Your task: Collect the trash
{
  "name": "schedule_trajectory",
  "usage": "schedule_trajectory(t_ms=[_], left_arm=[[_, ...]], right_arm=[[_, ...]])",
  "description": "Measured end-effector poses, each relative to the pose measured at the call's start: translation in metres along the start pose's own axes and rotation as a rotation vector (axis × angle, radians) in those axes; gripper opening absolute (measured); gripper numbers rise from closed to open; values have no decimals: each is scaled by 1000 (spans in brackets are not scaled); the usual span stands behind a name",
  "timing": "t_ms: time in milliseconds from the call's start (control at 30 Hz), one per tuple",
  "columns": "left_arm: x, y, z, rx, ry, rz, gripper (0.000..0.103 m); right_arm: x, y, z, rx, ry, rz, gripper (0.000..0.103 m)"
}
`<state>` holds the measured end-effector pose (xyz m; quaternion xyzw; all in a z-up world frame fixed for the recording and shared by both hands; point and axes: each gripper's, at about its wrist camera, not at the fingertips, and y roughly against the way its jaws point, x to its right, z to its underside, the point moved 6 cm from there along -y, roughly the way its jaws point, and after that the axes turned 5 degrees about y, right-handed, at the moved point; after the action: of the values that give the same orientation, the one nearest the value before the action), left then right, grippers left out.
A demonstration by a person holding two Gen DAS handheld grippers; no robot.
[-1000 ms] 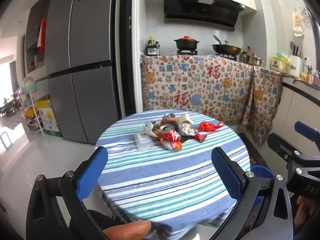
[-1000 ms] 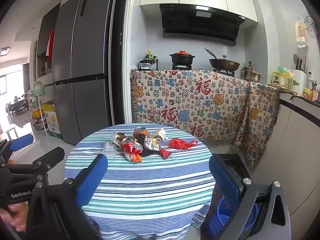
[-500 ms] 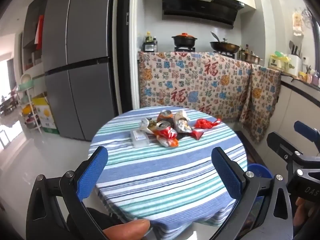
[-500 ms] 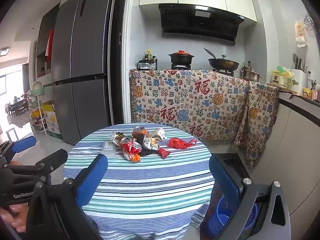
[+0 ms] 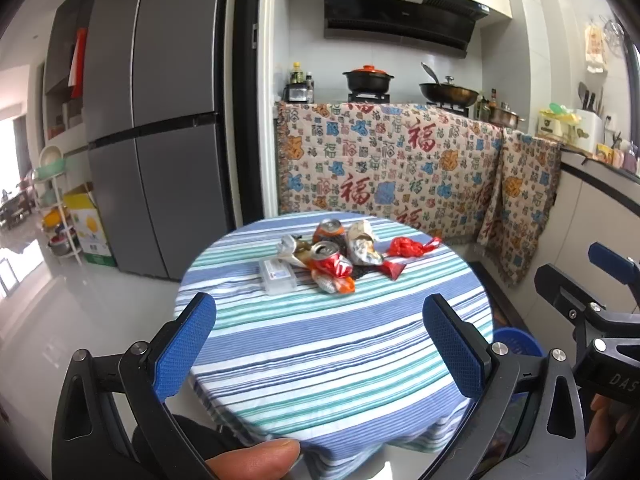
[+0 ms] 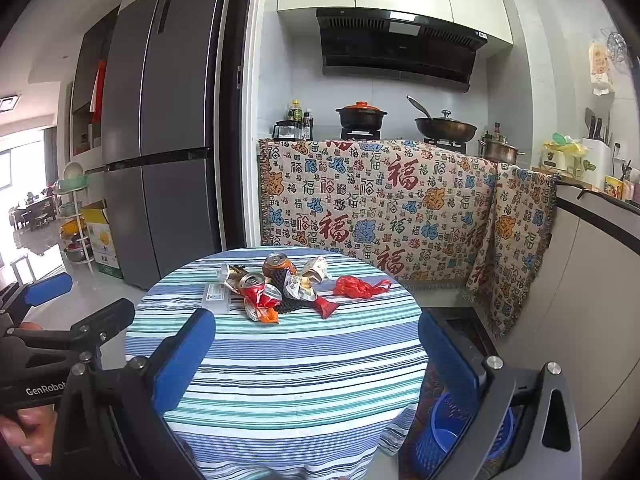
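Both grippers [image 5: 320,344] [image 6: 316,356] gape, well short of the trash pile [image 5: 336,258], perhaps wrappers.

Striped cloth tablecloth [image 5: 328,344], dented shiny metal cans [image 5: 329,255], glossy floor [image 5: 48,320].

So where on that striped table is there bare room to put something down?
The near half of the round table, between the trash pile and the front edge, is bare. Narrower bare strips flank the pile by the clear plastic box and red bag. The far middle is crowded.

Both grippers — left gripper [image 5: 319,350], right gripper [image 6: 316,360] — spread wide
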<state>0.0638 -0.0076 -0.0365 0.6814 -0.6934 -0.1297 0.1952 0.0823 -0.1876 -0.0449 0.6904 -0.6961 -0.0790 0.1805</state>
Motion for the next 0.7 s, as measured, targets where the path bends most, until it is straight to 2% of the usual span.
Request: schedule_trajectory(t_ms=[700], left_arm=[[6, 1, -2, -5, -7, 6, 103]], right_arm=[[1, -2, 0, 1, -3, 1, 103]])
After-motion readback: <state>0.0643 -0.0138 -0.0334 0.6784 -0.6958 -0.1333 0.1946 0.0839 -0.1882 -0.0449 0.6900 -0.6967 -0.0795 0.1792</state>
